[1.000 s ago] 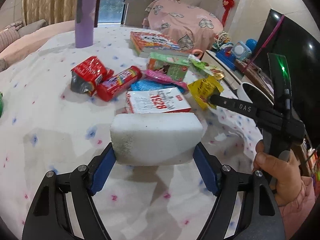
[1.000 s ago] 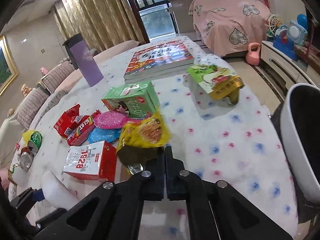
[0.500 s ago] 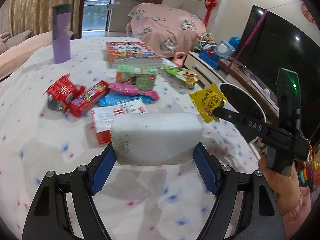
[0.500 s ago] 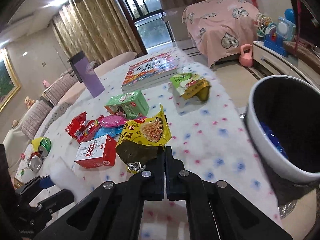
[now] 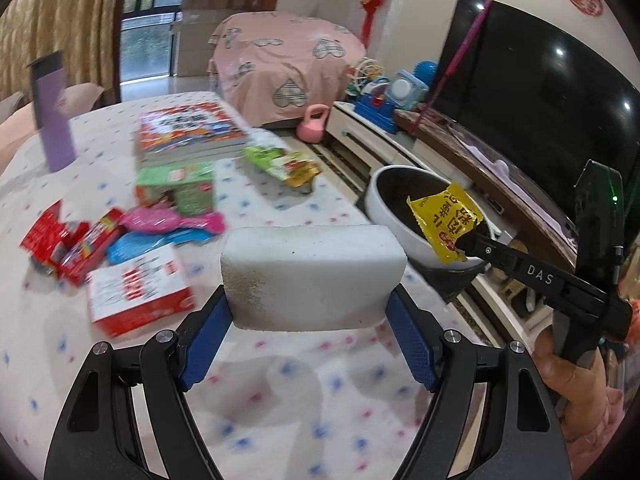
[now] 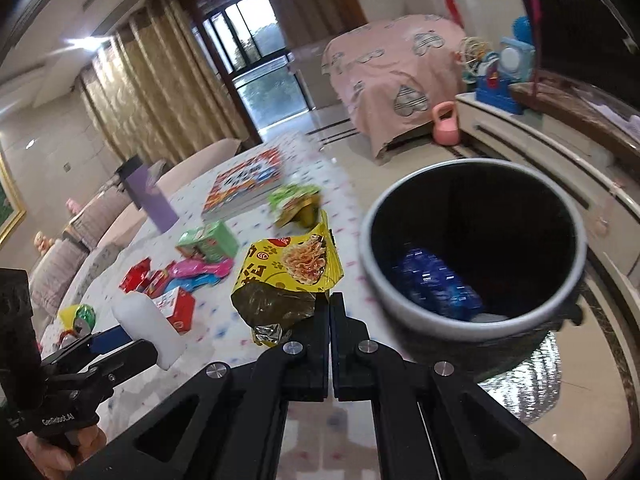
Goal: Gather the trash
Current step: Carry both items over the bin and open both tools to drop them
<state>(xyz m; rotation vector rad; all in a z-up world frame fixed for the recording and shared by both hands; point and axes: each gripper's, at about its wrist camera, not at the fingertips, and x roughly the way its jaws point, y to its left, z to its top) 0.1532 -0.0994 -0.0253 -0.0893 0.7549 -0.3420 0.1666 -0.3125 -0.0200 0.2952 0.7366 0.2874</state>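
Observation:
My left gripper (image 5: 310,320) is shut on a white sponge block (image 5: 312,276), its blue pads pressing on both ends, above the flowered tablecloth (image 5: 280,380). My right gripper (image 5: 466,246) is shut on a corner of a yellow snack wrapper (image 5: 444,216), held in the air by the rim of a white bin (image 5: 384,208) off the table's right edge. In the right wrist view the wrapper (image 6: 292,268) hangs from the gripper (image 6: 330,300) left of the bin (image 6: 400,312), which holds a blue wrapper (image 6: 436,284).
Left on the table: a red-and-white box (image 5: 136,292), a green box (image 5: 180,188), pink (image 5: 160,220) and blue (image 5: 132,246) wrappers, red packets (image 5: 60,244), a green packet (image 5: 284,164), a book (image 5: 188,128), a purple tumbler (image 5: 54,120). A TV stand (image 5: 400,148) runs behind the bin.
Both grippers have swung right and risen a little. The yellow wrapper has left the tabletop and come up beside the bin; the sponge stays gripped.

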